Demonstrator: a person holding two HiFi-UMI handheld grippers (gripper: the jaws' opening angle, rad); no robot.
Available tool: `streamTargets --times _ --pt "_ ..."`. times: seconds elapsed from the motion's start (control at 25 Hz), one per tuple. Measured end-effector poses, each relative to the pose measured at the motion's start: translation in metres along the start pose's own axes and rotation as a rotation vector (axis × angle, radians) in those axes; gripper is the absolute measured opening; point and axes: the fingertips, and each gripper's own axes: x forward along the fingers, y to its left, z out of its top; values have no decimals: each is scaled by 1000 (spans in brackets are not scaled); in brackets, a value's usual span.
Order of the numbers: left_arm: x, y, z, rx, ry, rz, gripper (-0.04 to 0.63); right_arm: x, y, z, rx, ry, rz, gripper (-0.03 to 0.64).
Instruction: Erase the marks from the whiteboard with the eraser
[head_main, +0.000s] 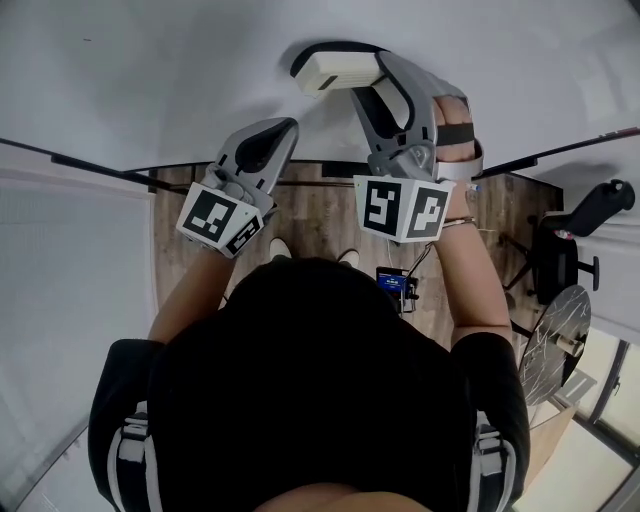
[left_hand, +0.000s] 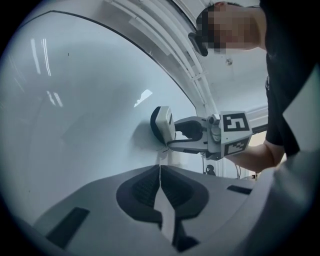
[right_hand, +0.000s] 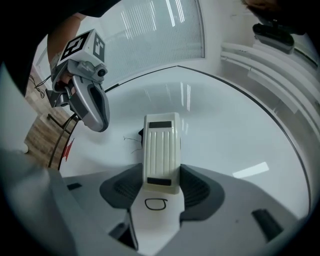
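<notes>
Place: office, prob.
Board: whiteboard (head_main: 150, 80) at right claw (head_main: 342, 78) tip
Chair: desk chair (head_main: 598, 207), right of claw
Floor: wood floor (head_main: 320, 215), below claw

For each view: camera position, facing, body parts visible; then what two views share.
Head view: on the head, looking down at the whiteboard; hair, forearms, left gripper, right gripper.
Left gripper view: behind its shut jaws, facing the eraser; a forearm.
Right gripper view: behind jaws clamping the eraser, facing the whiteboard; a forearm.
Shared: eraser, whiteboard.

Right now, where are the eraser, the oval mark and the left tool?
eraser (right_hand: 161, 150): right gripper view, middle of its ribbed back.
oval mark (right_hand: 156, 204): right gripper view, centre of the loop.
left tool (left_hand: 160, 170): left gripper view, seam between its shut tips.
</notes>
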Motion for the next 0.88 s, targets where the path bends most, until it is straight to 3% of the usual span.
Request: streamTargets --times 0.6,0.76,0.88 --pt "23 -34 0 15 5 -37 8 -50 -7 -132 104 246 4 230" --pt "16 -31 -6 14 13 -7 8 -54 -4 -122 99 242 36 230" --pt "5 -25 -7 15 7 29 8 -53 3 -86 83 168 67 230"
